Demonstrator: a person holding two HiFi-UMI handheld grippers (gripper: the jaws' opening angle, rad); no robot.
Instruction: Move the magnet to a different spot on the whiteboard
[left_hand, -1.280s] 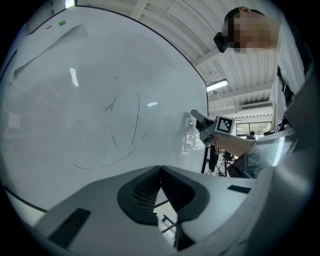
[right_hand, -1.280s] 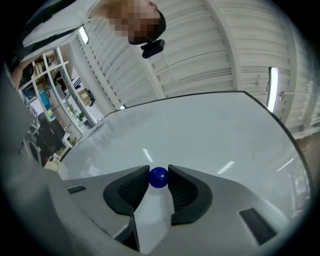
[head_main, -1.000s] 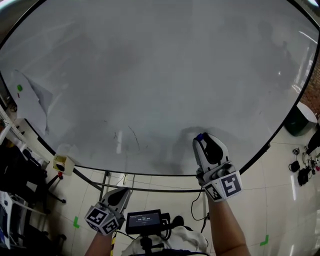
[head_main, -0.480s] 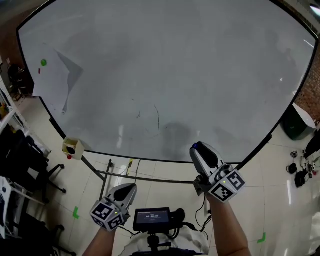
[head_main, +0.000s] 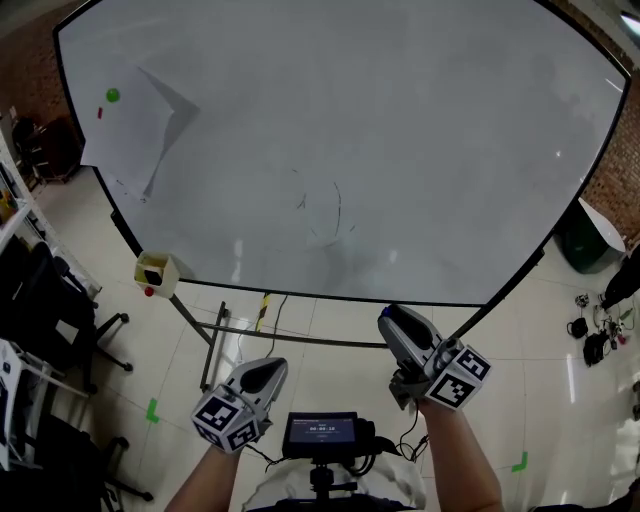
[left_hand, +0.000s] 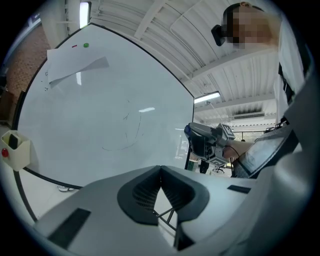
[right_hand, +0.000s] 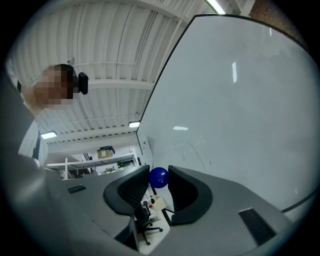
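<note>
Pulled back from the large white whiteboard (head_main: 400, 150) with the small blue round magnet (right_hand: 158, 177) clamped in the right tool (head_main: 390, 320), left tool (left_hand: 160, 169) clenched empty; lifted off, re-placing still left

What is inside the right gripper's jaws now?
A round blue magnet, pinched between the right gripper's pads. Its sides are covered by the pads; nothing else shows there.

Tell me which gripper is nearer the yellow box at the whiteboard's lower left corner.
Left. The left gripper is below and to the right of the yellow box; the right gripper is farther right, past the left one.
</note>
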